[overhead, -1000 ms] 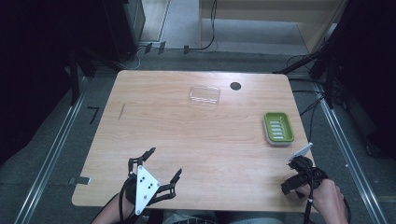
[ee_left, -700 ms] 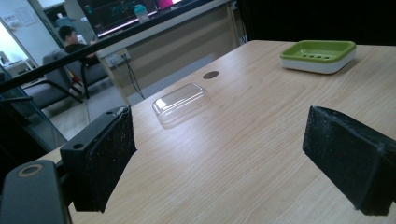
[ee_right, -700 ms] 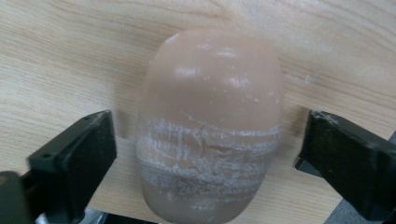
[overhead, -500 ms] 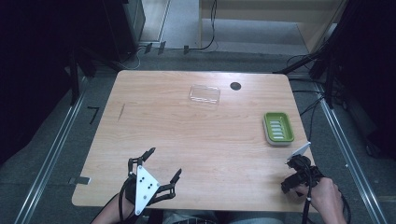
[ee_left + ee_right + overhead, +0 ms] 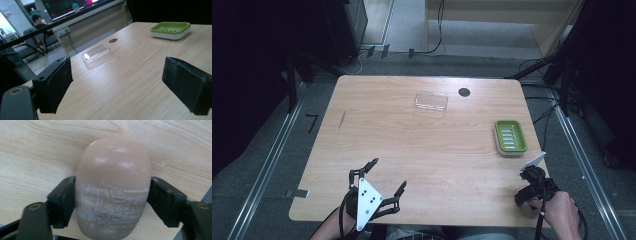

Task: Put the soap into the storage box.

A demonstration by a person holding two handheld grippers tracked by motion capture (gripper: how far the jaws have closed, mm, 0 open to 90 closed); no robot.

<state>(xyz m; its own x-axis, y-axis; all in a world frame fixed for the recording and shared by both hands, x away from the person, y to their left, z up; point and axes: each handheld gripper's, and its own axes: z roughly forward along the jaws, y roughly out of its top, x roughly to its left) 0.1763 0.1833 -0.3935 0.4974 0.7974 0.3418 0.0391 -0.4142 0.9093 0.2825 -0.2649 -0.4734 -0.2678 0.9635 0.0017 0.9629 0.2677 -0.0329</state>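
Note:
A pinkish-brown oval soap bar (image 5: 113,187) lies on the wooden table (image 5: 422,145) at its front right corner, and my right gripper (image 5: 112,197) is shut on it, one jaw pressed to each side. In the high view that right gripper (image 5: 529,187) points down at the table edge. A green soap dish (image 5: 510,137) sits farther back on the right, also seen as the green dish (image 5: 170,30) in the left gripper view. A clear plastic lid (image 5: 431,101) rests near the back centre. My left gripper (image 5: 384,185) hovers open at the front left, holding nothing.
A small dark round hole (image 5: 464,92) marks the tabletop behind the lid. Cables and dark stands surround the table on the floor. In the left gripper view a person sits on a chair (image 5: 37,23) beyond the table, under a monitor.

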